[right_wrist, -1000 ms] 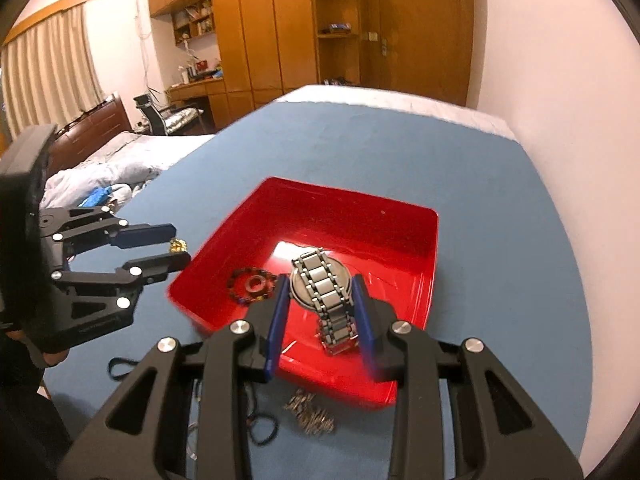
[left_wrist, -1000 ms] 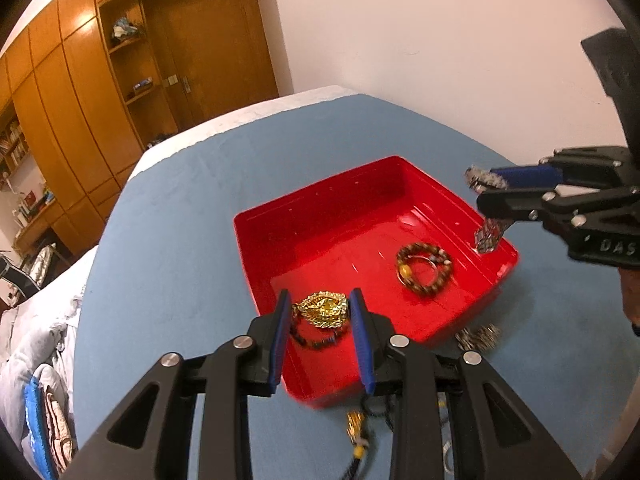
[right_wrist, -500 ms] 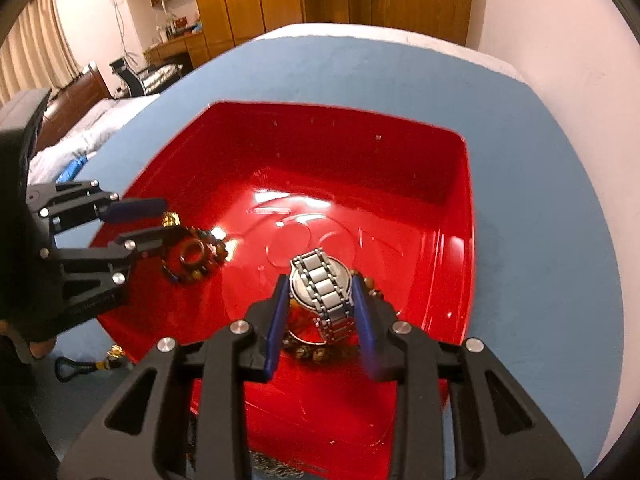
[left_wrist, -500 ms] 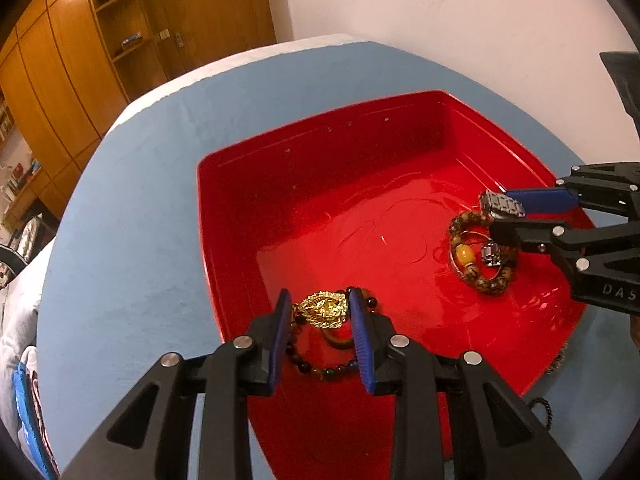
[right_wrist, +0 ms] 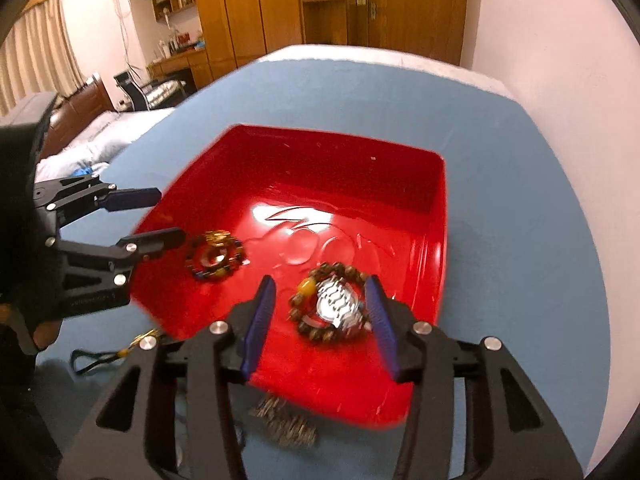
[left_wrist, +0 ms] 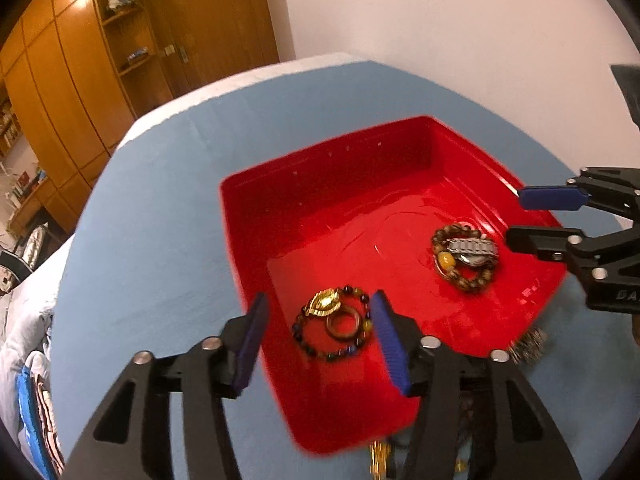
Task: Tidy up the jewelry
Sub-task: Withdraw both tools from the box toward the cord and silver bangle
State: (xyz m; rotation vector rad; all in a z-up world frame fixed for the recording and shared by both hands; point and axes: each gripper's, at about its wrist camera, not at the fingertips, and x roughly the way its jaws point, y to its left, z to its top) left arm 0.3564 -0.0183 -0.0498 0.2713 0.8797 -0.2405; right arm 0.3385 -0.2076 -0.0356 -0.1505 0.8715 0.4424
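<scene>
A red tray [left_wrist: 320, 160] [right_wrist: 340, 148] lies on the blue cloth. My left gripper [left_wrist: 316, 320] [right_wrist: 170, 216] hangs over its near left corner. Its jaws are opening, and a dark bead bracelet with a gold piece [left_wrist: 334, 328] [right_wrist: 216, 254] lies loose on the tray floor between them, untouched by the pads. My right gripper [right_wrist: 320, 292] [left_wrist: 516, 218] is over the tray's right side, its jaws also opening. A silver watch [right_wrist: 336, 306] [left_wrist: 472, 250] rests free between them on a brown bead bracelet [right_wrist: 312, 280] [left_wrist: 460, 276].
A silver chain piece [right_wrist: 284, 424] [left_wrist: 528, 346] lies on the cloth in front of the tray. A black cord with gold beads [right_wrist: 104, 360] [left_wrist: 380, 456] lies near it. A white wall stands on the right, with wooden cupboards beyond the table.
Both grippers came down into the tray with their pieces, then spread their jaws. The gold-piece bracelet and the watch now lie released on the tray floor.
</scene>
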